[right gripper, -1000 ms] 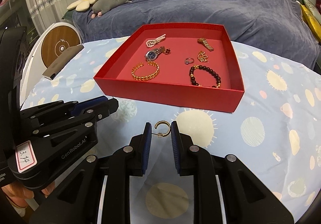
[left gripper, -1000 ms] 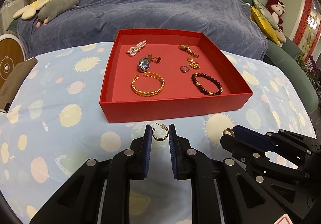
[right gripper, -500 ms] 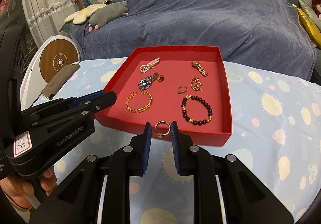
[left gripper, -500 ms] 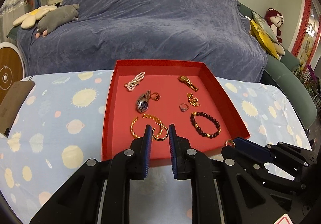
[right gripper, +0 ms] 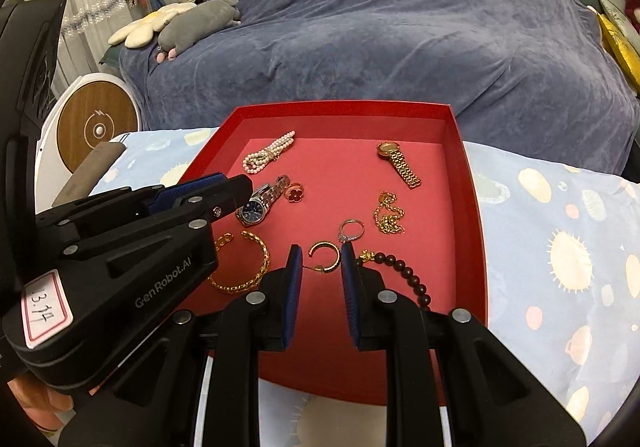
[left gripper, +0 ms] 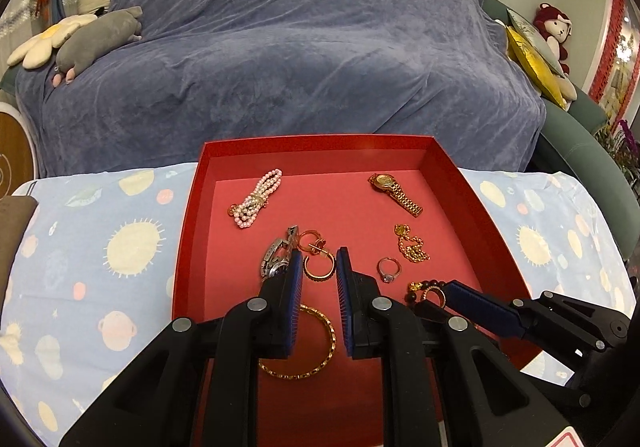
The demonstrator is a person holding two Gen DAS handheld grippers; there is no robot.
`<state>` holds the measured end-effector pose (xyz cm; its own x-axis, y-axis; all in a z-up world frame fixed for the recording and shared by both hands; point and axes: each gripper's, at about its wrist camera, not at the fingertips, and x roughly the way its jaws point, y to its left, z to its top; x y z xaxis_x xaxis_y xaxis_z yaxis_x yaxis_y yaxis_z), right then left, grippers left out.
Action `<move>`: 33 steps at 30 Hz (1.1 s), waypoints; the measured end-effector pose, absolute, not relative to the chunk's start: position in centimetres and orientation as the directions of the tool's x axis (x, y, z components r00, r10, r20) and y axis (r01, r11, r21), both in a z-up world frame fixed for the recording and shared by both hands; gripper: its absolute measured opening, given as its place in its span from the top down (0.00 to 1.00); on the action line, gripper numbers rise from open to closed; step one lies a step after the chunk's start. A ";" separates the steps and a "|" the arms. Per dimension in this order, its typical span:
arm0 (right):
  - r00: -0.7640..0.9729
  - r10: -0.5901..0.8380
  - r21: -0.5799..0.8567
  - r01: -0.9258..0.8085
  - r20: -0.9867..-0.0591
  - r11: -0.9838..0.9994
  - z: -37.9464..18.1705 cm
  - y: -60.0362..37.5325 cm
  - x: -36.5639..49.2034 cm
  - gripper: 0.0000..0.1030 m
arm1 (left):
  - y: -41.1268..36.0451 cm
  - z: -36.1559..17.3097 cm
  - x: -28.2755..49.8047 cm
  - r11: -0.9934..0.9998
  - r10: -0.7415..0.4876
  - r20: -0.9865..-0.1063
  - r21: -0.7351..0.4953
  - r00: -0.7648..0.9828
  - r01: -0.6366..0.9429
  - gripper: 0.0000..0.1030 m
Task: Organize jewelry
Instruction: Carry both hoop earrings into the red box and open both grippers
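While both grippers are held over the shallow red cardboard tray (left gripper: 188,247), a gold hoop earring (left gripper: 319,269) is clamped between the blue-padded fingers (left gripper: 295,279) of the left gripper (left gripper: 319,267), and a second gold hoop earring (right gripper: 325,257) is gripped in the same way by the narrowly set fingers (right gripper: 295,279) of the right gripper (right gripper: 322,261). Around the left earring the tray floor is crowded: a silver wristwatch (left gripper: 274,259) is partly covered by the left finger, a red clover ring (left gripper: 316,243) lies just beyond the hoop, and a gold chain bangle (left gripper: 312,343) is partly hidden beneath the gripper body. Close to the right earring, a stone-set silver ring (right gripper: 352,229) lies just beyond it, a dark beaded bracelet (right gripper: 404,271) runs beside the right finger, and a gold chain necklace (right gripper: 388,215) is bunched farther back. Toward the far wall of the tray a pearl bracelet (left gripper: 256,199) and a gold wristwatch (left gripper: 396,189) are laid well apart. The tray is set on a tabletop covered by a light blue cloth printed with suns and planets (left gripper: 100,247). Behind it a sofa draped in a blue-grey throw (left gripper: 300,47) is seen, with a flower-shaped cushion (right gripper: 148,25) and a grey plush toy (right gripper: 196,21) on its left end.
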<state>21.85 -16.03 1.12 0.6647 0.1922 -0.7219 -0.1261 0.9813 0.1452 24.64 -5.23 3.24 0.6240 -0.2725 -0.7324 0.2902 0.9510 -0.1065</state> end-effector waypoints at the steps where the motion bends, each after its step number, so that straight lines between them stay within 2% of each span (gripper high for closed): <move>1: 0.664 0.192 0.145 -0.126 -0.723 0.981 1.0 -16.0 22.1 0.82 | -5.1 3.1 24.9 0.951 -0.272 -0.735 -0.110 0.621 0.287 0.86; 15: 0.637 0.194 0.135 -0.140 -0.746 0.981 -0.6 -15.3 23.9 0.80 | -5.2 1.3 26.5 0.959 -0.255 -0.757 -0.119 0.601 0.257 0.86; 18: 0.642 0.189 0.130 -0.138 -0.743 0.982 -0.6 -15.4 23.7 0.78 | -5.3 1.2 26.5 0.962 -0.243 -0.761 -0.110 0.601 0.249 0.81; 19: 0.645 0.186 0.130 -0.134 -0.742 0.982 -0.5 -15.5 23.6 0.77 | -5.3 1.3 26.4 0.964 -0.237 -0.761 -0.106 0.604 0.244 0.73; 21: 0.648 0.184 0.132 -0.129 -0.739 0.983 -0.3 -15.8 23.3 0.77 | -5.1 1.6 26.3 0.967 -0.229 -0.755 -0.106 0.614 0.231 0.66; 33: 0.652 0.173 0.130 -0.115 -0.739 0.985 0.3 -16.9 21.6 0.76 | -4.4 3.3 25.2 0.968 -0.236 -0.745 -0.121 0.623 0.222 0.66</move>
